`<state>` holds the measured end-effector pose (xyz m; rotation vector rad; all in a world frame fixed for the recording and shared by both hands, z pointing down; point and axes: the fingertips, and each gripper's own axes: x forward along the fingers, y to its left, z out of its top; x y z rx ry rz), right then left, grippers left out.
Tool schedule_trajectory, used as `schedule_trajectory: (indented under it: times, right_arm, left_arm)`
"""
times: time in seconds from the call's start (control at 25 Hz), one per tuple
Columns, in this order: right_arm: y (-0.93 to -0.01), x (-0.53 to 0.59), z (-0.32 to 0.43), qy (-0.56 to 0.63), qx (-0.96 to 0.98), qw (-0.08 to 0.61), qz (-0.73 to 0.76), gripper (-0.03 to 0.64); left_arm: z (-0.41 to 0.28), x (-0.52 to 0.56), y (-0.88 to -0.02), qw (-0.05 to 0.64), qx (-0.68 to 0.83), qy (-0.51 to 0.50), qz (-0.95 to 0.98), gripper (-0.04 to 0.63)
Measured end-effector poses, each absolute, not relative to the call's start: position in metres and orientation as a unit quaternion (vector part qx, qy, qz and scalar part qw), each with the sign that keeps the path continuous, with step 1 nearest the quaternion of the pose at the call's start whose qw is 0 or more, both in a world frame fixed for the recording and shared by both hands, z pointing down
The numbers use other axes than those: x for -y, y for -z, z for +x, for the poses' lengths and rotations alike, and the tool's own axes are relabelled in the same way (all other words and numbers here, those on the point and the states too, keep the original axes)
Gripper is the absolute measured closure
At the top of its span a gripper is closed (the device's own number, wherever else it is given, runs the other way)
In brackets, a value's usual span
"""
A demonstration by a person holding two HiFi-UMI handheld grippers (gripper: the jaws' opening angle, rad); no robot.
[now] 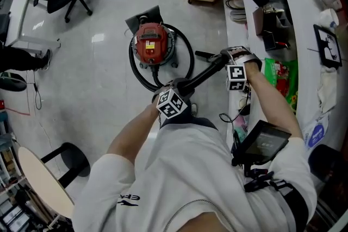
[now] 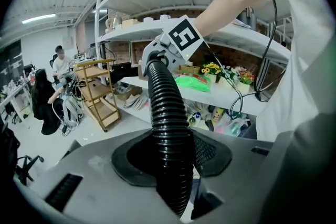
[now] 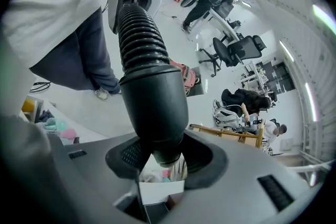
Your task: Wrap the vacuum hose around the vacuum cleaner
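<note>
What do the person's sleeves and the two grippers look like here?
White short sleeves, forearms bare. Left gripper and right gripper have grey bodies with dark textured pads; each carries a cube with black-and-white square markers.

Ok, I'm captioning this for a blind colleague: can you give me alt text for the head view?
Seen from above, a person holds a black vacuum hose in both tools, the left hand-held gripper close to the body and the right hand-held gripper near the hose's end. Ahead on the floor sits a red vacuum cleaner, hose partly looped around it.
</note>
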<state>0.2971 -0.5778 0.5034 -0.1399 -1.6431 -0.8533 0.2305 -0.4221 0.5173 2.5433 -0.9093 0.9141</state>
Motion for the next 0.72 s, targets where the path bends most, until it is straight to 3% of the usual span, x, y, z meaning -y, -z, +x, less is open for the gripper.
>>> schedule_trajectory:
  times: [0.72]
  right_arm:
    - [-0.501, 0.703, 0.216, 0.447, 0.665, 0.59, -0.095, 0.445]
  left_arm:
    - [0.202, 0.526, -0.518, 0.229, 0.382, -0.196, 0.874, 0.436]
